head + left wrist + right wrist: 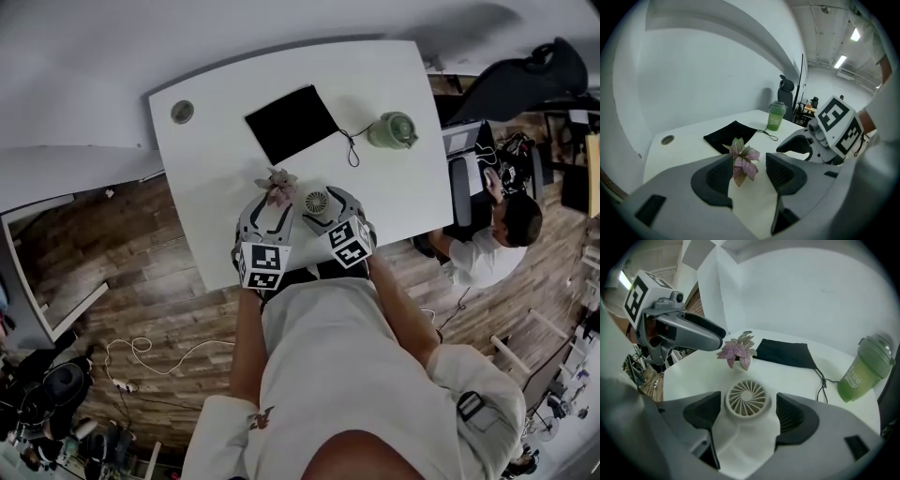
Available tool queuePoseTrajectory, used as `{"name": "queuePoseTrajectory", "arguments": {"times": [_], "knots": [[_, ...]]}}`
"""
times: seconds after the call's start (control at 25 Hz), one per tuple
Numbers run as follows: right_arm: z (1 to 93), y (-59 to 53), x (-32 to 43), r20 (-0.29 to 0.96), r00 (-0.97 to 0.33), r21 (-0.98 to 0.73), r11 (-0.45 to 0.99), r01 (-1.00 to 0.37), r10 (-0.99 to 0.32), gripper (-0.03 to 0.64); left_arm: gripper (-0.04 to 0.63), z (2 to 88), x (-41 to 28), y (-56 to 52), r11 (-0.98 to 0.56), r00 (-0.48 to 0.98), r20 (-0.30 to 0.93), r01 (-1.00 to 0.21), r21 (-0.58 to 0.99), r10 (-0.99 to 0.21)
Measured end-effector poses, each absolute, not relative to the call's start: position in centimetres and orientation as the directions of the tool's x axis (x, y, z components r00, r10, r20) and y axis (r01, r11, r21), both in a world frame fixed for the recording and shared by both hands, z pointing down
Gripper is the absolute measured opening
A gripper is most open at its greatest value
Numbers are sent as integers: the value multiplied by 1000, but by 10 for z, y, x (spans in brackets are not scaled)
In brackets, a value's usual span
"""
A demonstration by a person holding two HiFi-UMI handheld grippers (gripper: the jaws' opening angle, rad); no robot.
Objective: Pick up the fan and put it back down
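A small round white fan [317, 202] [746, 398] sits on the white table [394, 84] near its front edge, grille facing up. My right gripper [324, 204] [747, 404] is around it, open: a jaw stands on each side and narrow gaps show between the pads and the fan's rim. My left gripper [272, 208] [749, 166] is just to the left, open, with a small pink-leaved plant [278, 183] [743, 161] at its fingertips and nothing pressed between the pads.
A black pouch [292, 122] with a cord lies at the table's middle. A green lidded cup [392, 130] [862, 371] stands at the far right. A cable grommet [182, 112] is at the far left. A person [497, 234] sits at a desk to the right.
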State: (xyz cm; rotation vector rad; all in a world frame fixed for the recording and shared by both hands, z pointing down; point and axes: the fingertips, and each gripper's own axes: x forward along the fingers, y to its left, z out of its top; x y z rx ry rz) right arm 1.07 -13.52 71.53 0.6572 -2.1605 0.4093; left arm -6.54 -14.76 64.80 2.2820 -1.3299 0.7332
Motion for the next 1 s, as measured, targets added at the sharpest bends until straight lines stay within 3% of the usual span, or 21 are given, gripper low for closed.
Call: {"name": "queuePoseTrajectory", "arguments": {"times": [1.0], "knots": [[728, -138, 3, 797, -526, -95, 800, -593, -295, 368, 209, 646, -71, -142, -463, 407, 618, -883, 77, -673]]}}
